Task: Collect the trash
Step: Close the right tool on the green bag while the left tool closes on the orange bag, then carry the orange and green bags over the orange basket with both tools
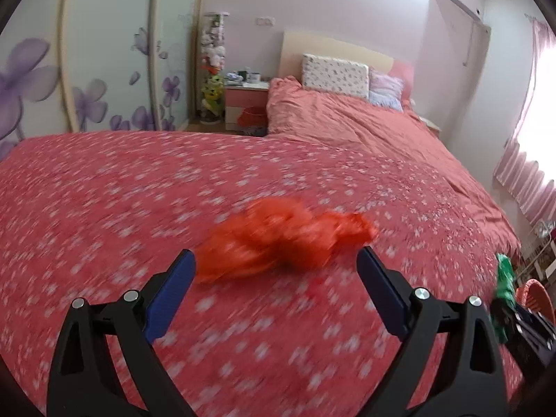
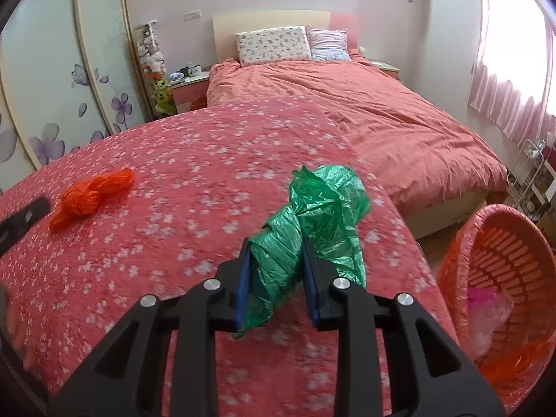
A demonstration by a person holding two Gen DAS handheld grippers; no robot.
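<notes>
The right claw clamps a crumpled green plastic bag; the left claw gapes, crumpled orange plastic bag at twelve o'clock.

My black claws with blue pads frame a crinkled green bag and an orange bag over a red spread flecked with small white blossoms, beside an orange-red slatted basket and wardrobe doors painted with purple flowers.

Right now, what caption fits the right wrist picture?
Right gripper clutching a green bag beside the basket.
</notes>
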